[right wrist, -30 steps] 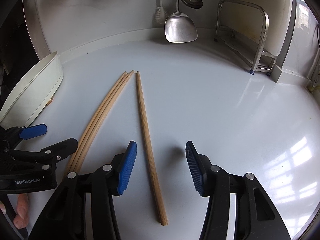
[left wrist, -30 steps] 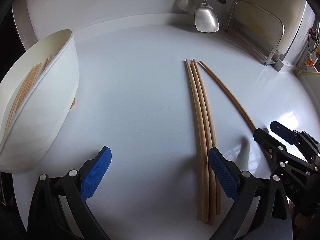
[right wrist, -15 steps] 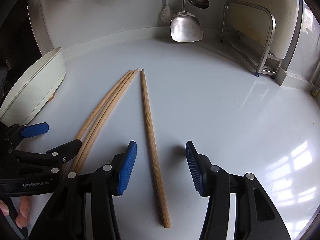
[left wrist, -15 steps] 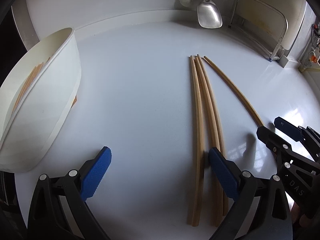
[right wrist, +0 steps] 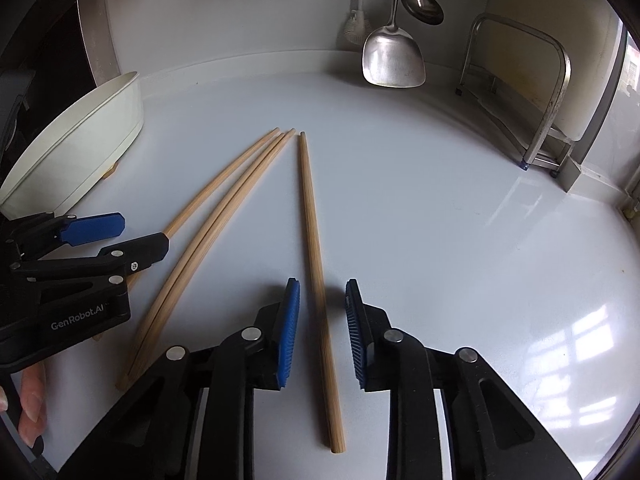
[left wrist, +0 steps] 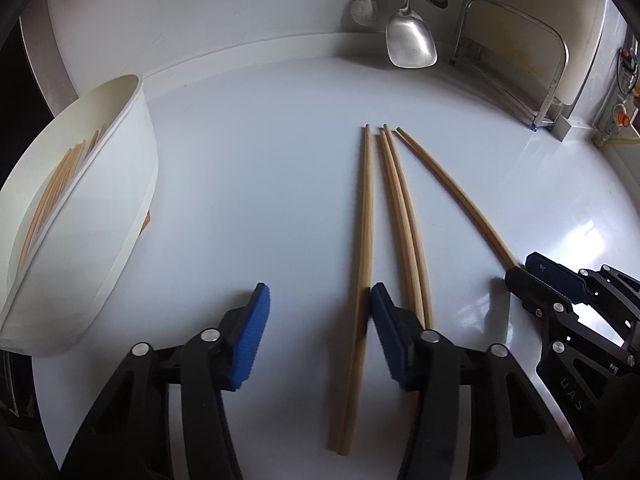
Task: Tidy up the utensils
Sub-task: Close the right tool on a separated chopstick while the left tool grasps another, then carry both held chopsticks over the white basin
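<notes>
Each gripper straddles one chopstick so both can lift at once. The left gripper (left wrist: 318, 336) is closing around the leftmost chopstick (left wrist: 365, 240); only its right pad touches. The right gripper (right wrist: 322, 332), closing, brackets the rightmost chopstick (right wrist: 314, 248), untouched. The bin (left wrist: 132, 184) sits far left.

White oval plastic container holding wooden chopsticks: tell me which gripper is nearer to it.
Left. The left gripper sits just right of the white oval plastic container, closing around one chopstick. The right gripper lies beyond the left one, farther from it.
</notes>
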Available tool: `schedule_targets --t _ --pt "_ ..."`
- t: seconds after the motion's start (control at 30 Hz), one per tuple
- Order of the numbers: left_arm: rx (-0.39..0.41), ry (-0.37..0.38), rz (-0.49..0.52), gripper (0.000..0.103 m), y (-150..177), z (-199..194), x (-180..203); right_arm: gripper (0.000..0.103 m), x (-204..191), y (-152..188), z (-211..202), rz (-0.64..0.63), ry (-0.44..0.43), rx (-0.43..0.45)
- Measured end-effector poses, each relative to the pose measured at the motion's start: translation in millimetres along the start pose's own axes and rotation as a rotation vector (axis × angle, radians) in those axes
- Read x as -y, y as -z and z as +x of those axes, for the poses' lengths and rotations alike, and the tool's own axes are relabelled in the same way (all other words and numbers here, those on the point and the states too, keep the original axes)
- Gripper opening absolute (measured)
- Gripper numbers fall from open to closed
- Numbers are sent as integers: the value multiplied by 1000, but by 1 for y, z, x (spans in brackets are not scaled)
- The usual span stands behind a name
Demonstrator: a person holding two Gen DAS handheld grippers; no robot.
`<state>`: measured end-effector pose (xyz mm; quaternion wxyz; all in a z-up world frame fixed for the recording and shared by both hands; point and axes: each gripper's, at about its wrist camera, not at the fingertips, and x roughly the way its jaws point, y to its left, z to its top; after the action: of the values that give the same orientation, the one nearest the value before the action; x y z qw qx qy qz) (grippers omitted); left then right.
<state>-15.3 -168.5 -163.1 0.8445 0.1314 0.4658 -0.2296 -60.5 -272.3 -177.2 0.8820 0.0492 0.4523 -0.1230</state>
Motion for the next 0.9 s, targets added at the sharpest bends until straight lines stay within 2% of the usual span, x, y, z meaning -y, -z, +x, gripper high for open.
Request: schedule_targets --t 0.03,0.07,0.1,0.17,0.47,0.73,0.9 --pt "2 3 7 38 1 -1 3 12 -1 1 -1 -5 1 -2" --pt "4 4 14 29 2 -2 5 8 -2 1 -1 -10 2 -3" --pt "4 5 20 20 2 -3 7 7 -3 2 -2 -16 5 -4" --pt "1 6 26 9 1 -4 11 6 -4 4 -3 -23 6 -5" --pt "-40 28 -46 7 -4 -19 6 6 13 3 -16 59 -61 -25" --pt "-28 36 -115 7 -18 -72 4 6 26 -14 -46 106 -170 -19" --pt "28 -10 -174 7 -30 -114 -15 6 11 -39 -74 38 -221 21"
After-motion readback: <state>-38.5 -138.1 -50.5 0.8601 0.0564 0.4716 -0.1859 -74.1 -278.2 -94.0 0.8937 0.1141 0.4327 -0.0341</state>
